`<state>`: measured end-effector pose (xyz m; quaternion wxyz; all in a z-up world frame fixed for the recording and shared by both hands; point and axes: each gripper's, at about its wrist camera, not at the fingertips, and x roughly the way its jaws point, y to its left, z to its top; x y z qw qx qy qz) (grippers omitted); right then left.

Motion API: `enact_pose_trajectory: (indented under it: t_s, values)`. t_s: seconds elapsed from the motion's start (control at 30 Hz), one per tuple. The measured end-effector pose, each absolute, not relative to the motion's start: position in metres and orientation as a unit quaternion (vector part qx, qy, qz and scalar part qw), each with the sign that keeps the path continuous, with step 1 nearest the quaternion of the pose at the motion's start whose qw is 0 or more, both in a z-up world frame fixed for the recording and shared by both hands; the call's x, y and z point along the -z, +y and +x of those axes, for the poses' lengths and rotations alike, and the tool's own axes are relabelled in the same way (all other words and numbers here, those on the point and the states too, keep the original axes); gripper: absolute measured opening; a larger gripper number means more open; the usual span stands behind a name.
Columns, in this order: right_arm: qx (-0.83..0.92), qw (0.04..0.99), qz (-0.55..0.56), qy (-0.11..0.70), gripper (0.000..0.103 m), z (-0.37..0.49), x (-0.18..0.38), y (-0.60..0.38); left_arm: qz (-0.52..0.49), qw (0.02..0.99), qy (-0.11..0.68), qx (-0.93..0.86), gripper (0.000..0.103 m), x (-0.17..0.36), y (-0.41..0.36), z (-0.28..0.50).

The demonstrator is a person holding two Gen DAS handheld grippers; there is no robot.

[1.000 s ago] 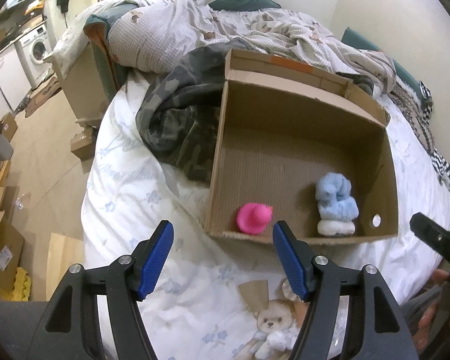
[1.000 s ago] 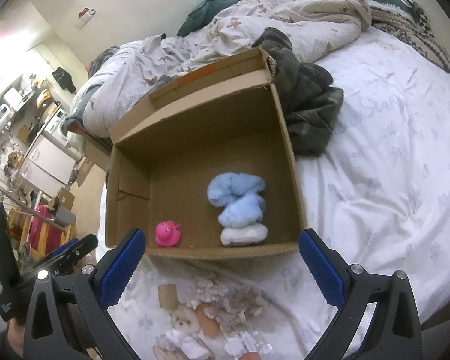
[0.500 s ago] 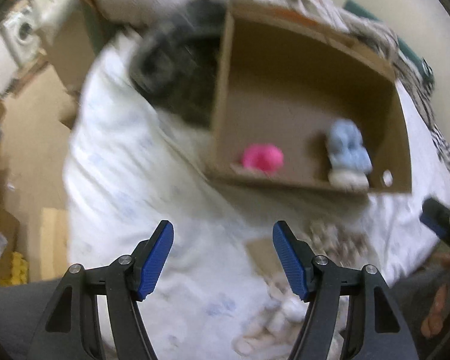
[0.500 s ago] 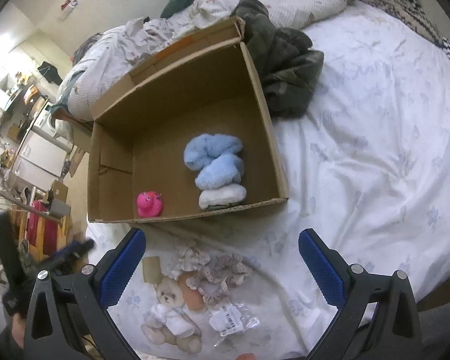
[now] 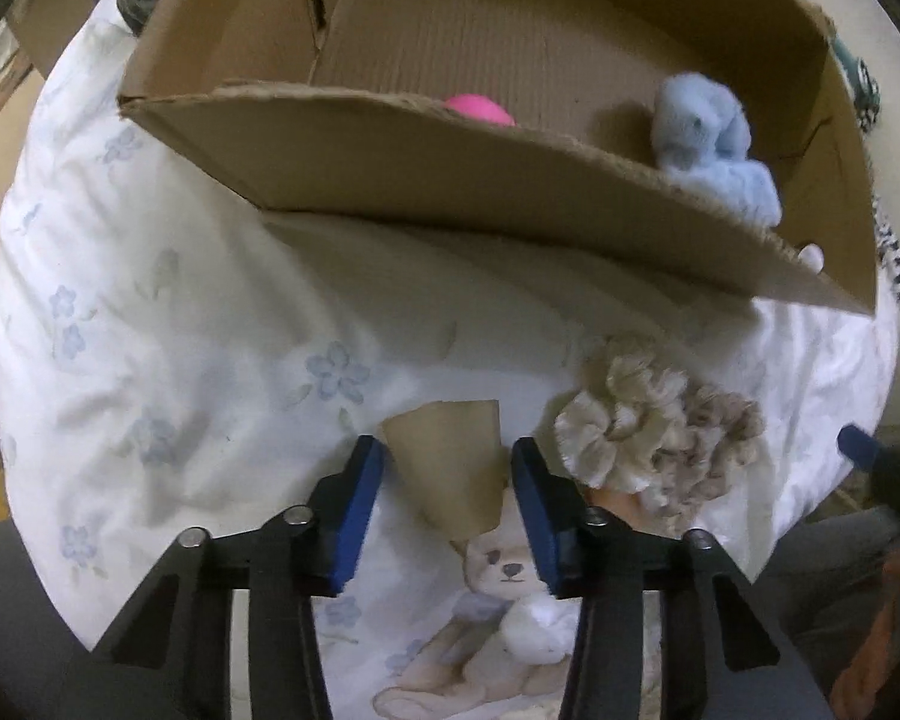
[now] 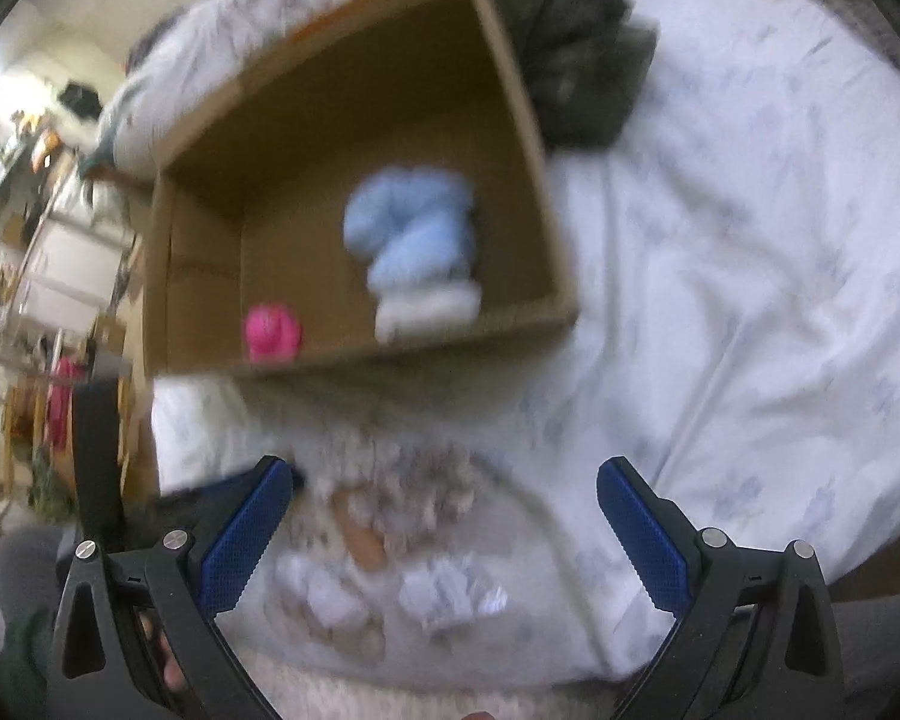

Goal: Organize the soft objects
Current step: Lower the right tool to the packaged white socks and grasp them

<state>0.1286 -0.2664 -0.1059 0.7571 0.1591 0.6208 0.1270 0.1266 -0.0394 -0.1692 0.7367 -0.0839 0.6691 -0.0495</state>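
A brown cardboard box (image 5: pixel 390 138) lies on the bed. In it are a pink toy (image 5: pixel 480 111) and a blue plush (image 5: pixel 708 132). In front of the box lie a beige frilly fabric bundle (image 5: pixel 648 444) and a small teddy bear (image 5: pixel 510 576) with a brown card tag (image 5: pixel 450 468). My left gripper (image 5: pixel 450 501) points down over the tag. Its jaws are closing with the tag between them, and the pads show no clear press on it. My right gripper (image 6: pixel 444 534) stands wide open above the blurred frilly bundle (image 6: pixel 402 480), holding nothing. The blue plush (image 6: pixel 414 234) and pink toy (image 6: pixel 272 333) show there too.
The white flowered sheet (image 5: pixel 150 330) covers the bed around the box. A dark camouflage garment (image 6: pixel 576 72) lies behind the box's right wall. A rumpled quilt lies beyond it. Room furniture stands past the bed's left edge (image 6: pixel 60 252).
Both grippers have dropped toward the bed in front of the box. The left jaws have narrowed and now straddle the teddy's card tag. The right jaws stay wide.
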Motion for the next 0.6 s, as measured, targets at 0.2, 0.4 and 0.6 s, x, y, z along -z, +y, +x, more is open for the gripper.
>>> enact_pose_trajectory:
  t_s: [0.2, 0.4, 0.6]
  values:
    - [-0.157, 0.711, 0.095, 0.679, 0.103, 0.119, 0.134, -0.239, -0.065, 0.739, 0.669, 0.048, 0.019, 0.169, -0.047, 0.126]
    - [-0.186, 0.665, 0.022, 0.723, 0.083, 0.108, 0.168, -0.207, -0.067, 0.750, 0.656, 0.051, 0.006, 0.152, -0.042, 0.125]
    - [-0.186, 0.668, -0.027, 0.720, 0.052, 0.106, 0.176, -0.194, -0.086, 0.762, 0.640, 0.050, 0.006, 0.134, -0.034, 0.125]
